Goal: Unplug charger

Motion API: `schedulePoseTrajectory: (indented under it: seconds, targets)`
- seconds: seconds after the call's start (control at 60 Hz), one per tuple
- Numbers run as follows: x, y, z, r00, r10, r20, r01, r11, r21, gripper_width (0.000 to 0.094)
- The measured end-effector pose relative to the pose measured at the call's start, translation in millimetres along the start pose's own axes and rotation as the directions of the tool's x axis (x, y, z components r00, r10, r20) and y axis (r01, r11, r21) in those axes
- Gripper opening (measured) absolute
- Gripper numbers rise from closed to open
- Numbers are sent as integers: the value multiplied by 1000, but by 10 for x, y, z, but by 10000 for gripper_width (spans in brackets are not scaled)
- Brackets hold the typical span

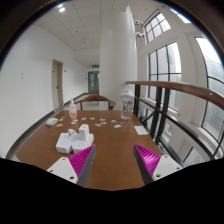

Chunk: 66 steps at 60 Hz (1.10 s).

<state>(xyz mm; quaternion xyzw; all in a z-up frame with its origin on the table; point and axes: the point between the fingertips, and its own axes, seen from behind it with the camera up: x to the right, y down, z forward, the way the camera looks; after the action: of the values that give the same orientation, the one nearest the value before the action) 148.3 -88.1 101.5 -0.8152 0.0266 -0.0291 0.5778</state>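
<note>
Now gripper point(110, 160) jaws open, empty; charger point(77, 139) at 11 o'clock. Off-centre approach risks knocking it sideways.

No text, label, brand or number can be read anywhere; a green sign point(93, 66) hangs above the far doorway down the corridor, but its lettering is too small to make out, and the white items on the bench point(110, 150) show no legible markings
</note>
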Motion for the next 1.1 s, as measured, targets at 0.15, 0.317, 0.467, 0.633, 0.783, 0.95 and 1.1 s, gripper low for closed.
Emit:
schedulePoseTrajectory:
  seconds: [0.15,0.317,0.467,0.633,0.783,0.95,1.1]
  targets:
    - [-627,-111,595,992,20,126,-17,1000,-22,792]
    - [-1157,-176,1246,981,2,196,8,999,-49,774]
    - [-1312,31,1812,984,-7,179,34,988,-149,588]
    - [-1283,57,1912,983,-109,148,124,988,-96,173]
    - [-1284,14,1939,986,-91,141,99,994,-53,77]
    - [-1265,-11,1928,988,-80,130,87,995,-46,74]
    - [-1261,-378,1787,990,-75,118,63,993,96,74]
